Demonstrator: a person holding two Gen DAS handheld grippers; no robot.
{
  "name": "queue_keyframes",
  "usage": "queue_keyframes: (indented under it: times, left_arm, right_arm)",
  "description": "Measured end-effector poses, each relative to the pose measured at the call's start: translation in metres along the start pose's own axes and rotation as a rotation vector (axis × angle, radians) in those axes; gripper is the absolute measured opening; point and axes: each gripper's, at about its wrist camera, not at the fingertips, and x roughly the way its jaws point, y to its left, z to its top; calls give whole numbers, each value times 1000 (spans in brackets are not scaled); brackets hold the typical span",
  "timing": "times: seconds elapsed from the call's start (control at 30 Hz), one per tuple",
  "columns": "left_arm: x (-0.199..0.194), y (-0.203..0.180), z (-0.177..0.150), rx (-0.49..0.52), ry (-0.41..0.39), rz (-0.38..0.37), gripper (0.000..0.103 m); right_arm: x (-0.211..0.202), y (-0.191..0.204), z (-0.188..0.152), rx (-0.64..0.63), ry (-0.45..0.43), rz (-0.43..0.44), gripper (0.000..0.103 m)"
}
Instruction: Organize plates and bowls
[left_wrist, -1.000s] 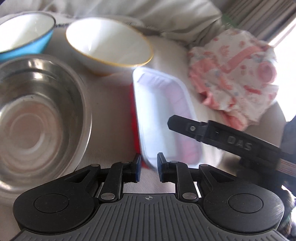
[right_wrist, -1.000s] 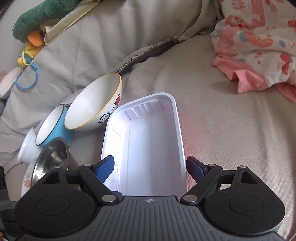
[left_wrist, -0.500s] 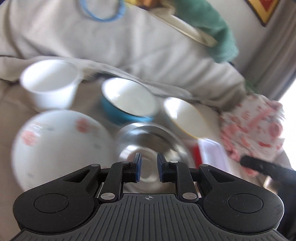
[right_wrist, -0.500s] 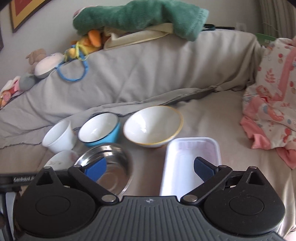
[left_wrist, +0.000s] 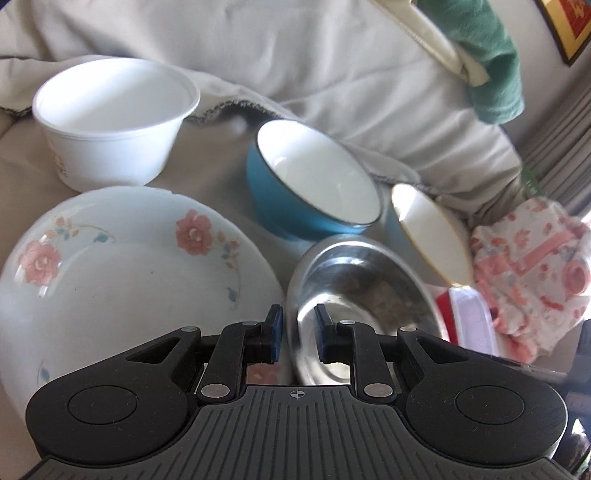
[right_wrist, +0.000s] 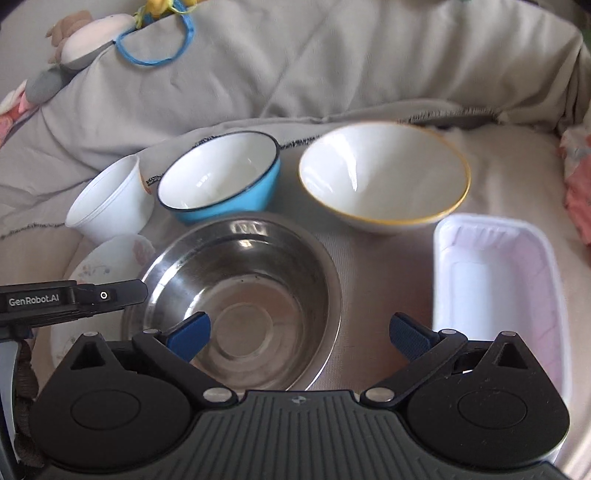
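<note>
Laid out on the sofa cover: steel bowl (right_wrist: 236, 302) in front, blue bowl (right_wrist: 221, 177) and yellow-rimmed bowl (right_wrist: 384, 177) behind, white tray (right_wrist: 495, 295) to the right, floral plate (left_wrist: 122, 273) and plastic cup (left_wrist: 110, 122) to the left. Nothing stacked yet (sorting seemingly barely begun). Left gripper (left_wrist: 298, 332) nearly pressed together, empty; right gripper (right_wrist: 299, 332) just spread wide, empty, above the steel bowl.

The only readable text is "GenRobot.AI", printed in pale letters on the black side of the left claw (right_wrist: 74, 297), seen at the left edge of the right wrist view. A small white ring mark sits just beside the lettering.
</note>
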Motion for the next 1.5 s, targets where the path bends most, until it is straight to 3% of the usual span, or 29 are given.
queue_keyframes:
  times: [0.13,0.23,0.33,0.7,0.73,0.77,0.8,0.87,1.13,1.33,1.5]
  left_arm:
    - [4,0,-2,-15,-30,27,22]
    - [3,0,-3,-11,-31,23,21]
    - [3,1,-2,-21,-28,23,21]
    - [-2,2,-6,-7,-42,-16,19]
    - [-4,1,-8,-1,-41,-20,18]
    - [-6,-1,-9,3,-38,-23,18]
    - [-9,-3,-11,10,-36,-20,18]
    - [-15,-10,-17,30,-31,-9,19]
    - [-36,-17,-55,97,105,-55,19]
    - [-26,-19,-53,98,74,-28,19]
    - [-14,-29,-48,105,79,-20,21]
  right_arm:
    - [19,-21,4,142,77,56,103]
    - [19,-25,3,158,96,99,103]
    - [22,-21,-2,126,148,124,103]
    - [20,2,-9,-31,123,49,103]
    - [16,5,-10,-49,85,40,98]
    - [12,7,-11,-61,51,25,85]
    - [7,9,-11,-73,26,18,78]
    - [-4,9,-12,-78,-9,58,63]
    - [-37,-12,-49,4,-27,107,61]
    - [-29,-18,-50,61,-24,78,60]
    - [-26,-18,-51,57,-8,83,52]
